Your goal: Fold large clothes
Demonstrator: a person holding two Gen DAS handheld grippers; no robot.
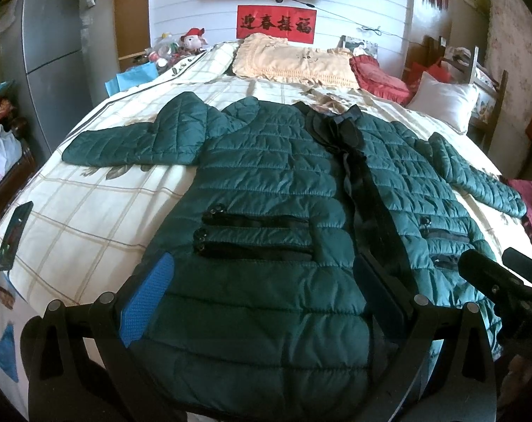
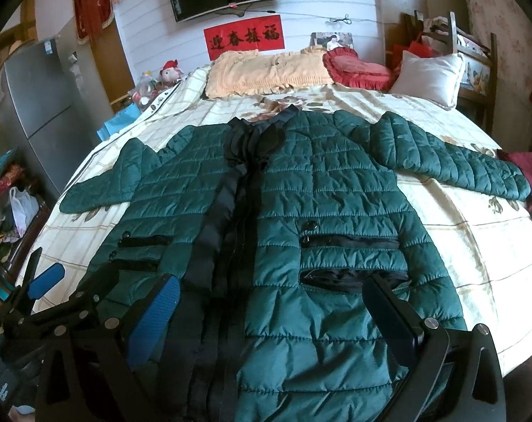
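A dark green quilted jacket point(image 1: 266, 183) lies face up and spread flat on the bed, black zip placket down the middle, both sleeves out to the sides; it also shows in the right wrist view point(image 2: 336, 193). My left gripper point(image 1: 262, 281) is open, hovering over the jacket's lower left panel near the hem. My right gripper point(image 2: 273, 299) is open over the lower right panel, next to the placket. The right gripper's body point(image 1: 494, 277) shows at the right edge of the left view. One blue pad of the left gripper's fingers point(image 2: 46, 283) shows at the left of the right view.
The bed has a cream checked sheet point(image 1: 90, 211). A phone point(image 1: 14, 235) lies near its left edge. Pillows sit at the head: a beige one point(image 1: 294, 59), a red one point(image 1: 378, 74), a white one point(image 1: 441, 102). A grey fridge point(image 1: 51, 52) stands left.
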